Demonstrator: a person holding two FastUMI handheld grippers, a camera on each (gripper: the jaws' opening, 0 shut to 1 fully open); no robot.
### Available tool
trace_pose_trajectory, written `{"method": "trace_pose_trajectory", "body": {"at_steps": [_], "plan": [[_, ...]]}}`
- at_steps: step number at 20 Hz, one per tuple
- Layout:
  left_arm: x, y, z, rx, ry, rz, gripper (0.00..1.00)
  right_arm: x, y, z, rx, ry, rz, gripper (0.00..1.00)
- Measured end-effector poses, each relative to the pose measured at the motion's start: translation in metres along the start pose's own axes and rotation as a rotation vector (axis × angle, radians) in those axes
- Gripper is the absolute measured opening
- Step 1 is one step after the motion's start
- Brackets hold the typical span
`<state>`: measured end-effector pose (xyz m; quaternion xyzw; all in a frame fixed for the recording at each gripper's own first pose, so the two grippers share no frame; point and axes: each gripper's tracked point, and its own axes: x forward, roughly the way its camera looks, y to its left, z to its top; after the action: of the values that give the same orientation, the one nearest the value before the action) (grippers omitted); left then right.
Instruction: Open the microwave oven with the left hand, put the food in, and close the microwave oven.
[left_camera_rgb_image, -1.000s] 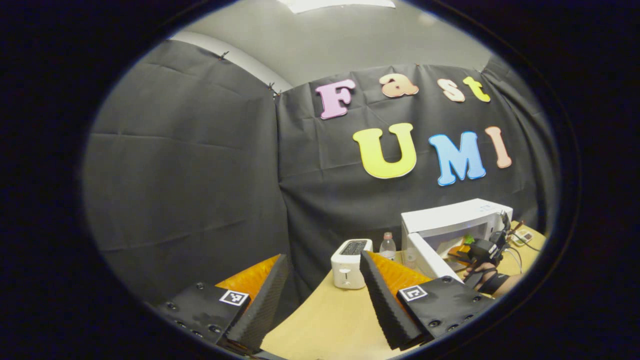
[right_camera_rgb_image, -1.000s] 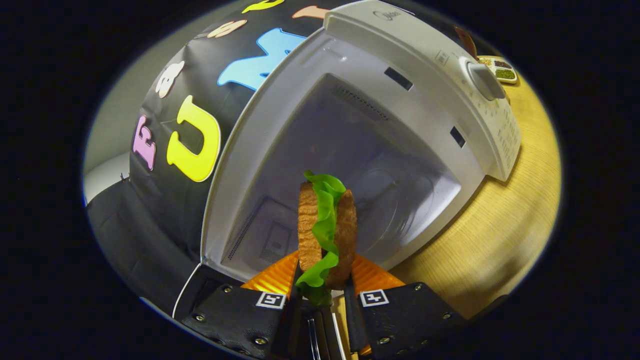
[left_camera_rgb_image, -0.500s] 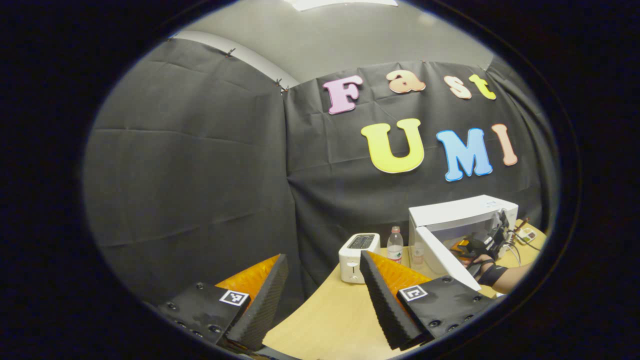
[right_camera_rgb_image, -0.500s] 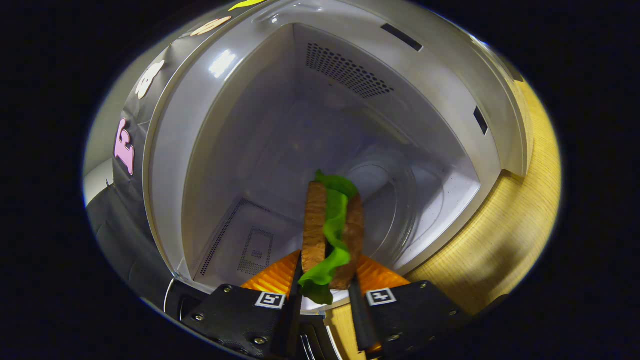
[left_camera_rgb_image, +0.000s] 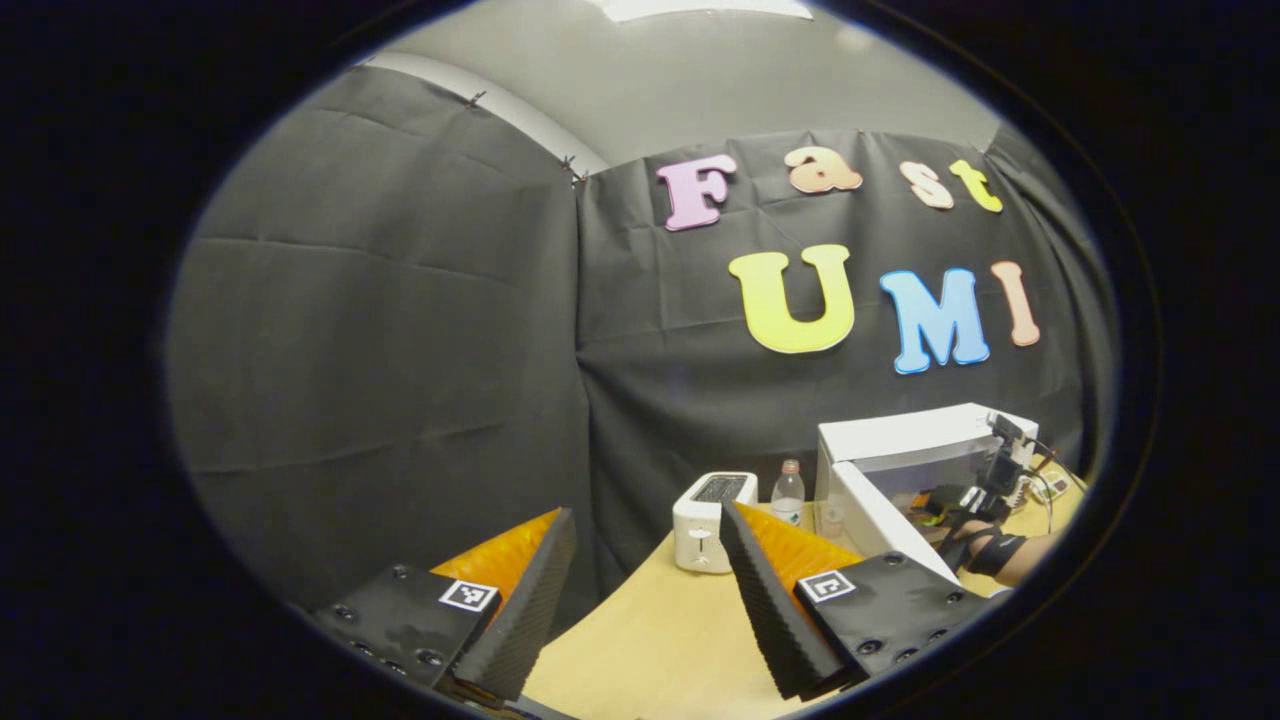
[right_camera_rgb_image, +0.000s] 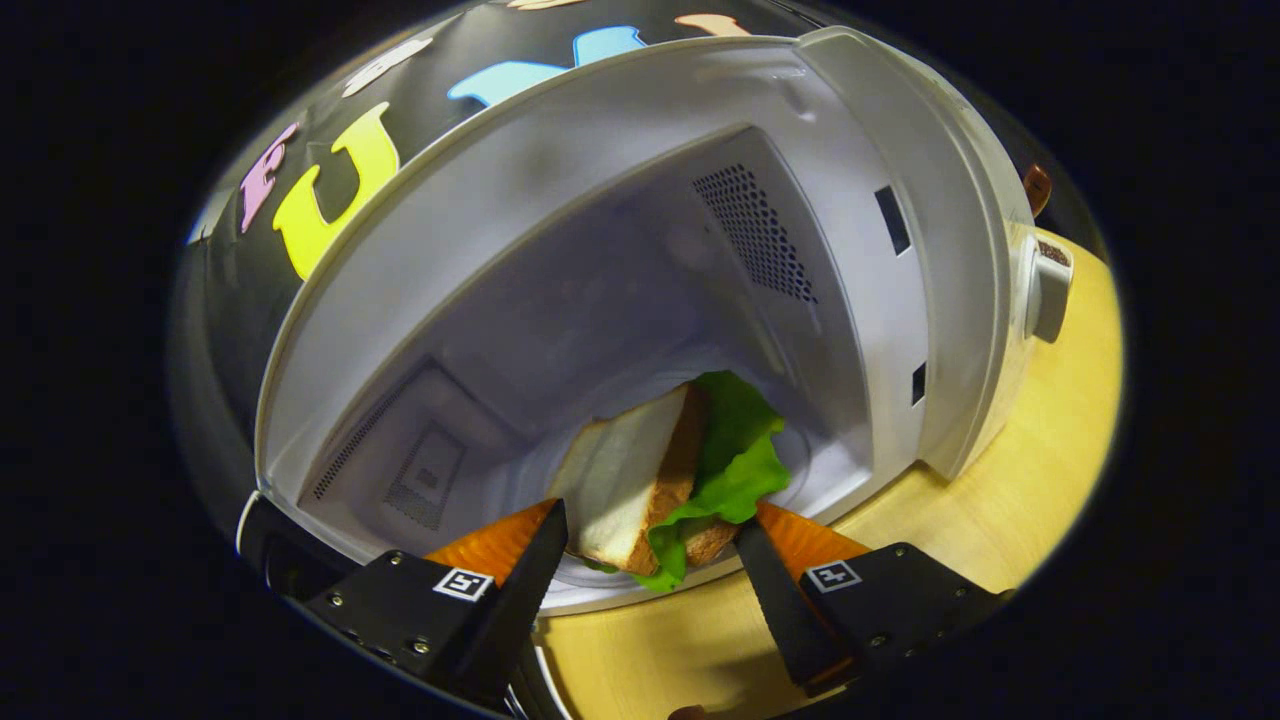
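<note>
Wooden desk carries the open microwave, door swung aside so food can be set in. Inside lies the sandwich — bread slices tipped, green lettuce spilling out — released between the spread right tongs. Left tongs are held spread, well apart, gripping nothing.

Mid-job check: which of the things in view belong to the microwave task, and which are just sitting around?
Part of the job:
- microwave oven, its door open
- sandwich, lying inside the oven
- right claw, open just in front of the sandwich
- left claw, open, away from the oven

Just lying about:
- toaster
- water bottle
- small tray beyond the oven
</note>
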<state>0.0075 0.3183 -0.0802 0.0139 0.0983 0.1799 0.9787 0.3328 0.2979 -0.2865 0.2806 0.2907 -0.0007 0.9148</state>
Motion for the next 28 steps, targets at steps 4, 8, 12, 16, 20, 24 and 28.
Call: {"method": "trace_pose_trajectory", "body": {"at_steps": [4,8,12,16,20,24,28], "plan": [[0.003,-0.003,-0.005,-0.016,-0.005,-0.009,0.99,-0.012,-0.01,-0.004,-0.05,0.048,-0.009,0.98],[0.01,-0.013,-0.013,-0.044,0.002,-0.026,0.99,-0.026,-0.02,-0.011,-0.103,0.095,-0.026,0.98],[0.014,-0.025,-0.019,-0.058,0.003,-0.052,0.99,-0.039,-0.02,-0.015,-0.133,0.123,0.011,0.98],[0.021,-0.036,-0.028,-0.039,0.001,-0.073,0.99,-0.064,-0.024,-0.015,-0.142,0.121,0.045,0.98],[0.024,-0.048,-0.043,-0.037,0.024,-0.092,0.94,-0.118,-0.021,0.011,-0.155,0.029,0.126,0.98],[0.025,-0.051,-0.079,-0.05,0.093,-0.062,0.99,-0.184,-0.02,0.05,-0.275,-0.096,0.231,0.98],[0.012,-0.05,-0.118,-0.098,0.159,-0.009,0.99,-0.244,-0.027,0.086,-0.364,-0.194,0.302,0.98]]}}
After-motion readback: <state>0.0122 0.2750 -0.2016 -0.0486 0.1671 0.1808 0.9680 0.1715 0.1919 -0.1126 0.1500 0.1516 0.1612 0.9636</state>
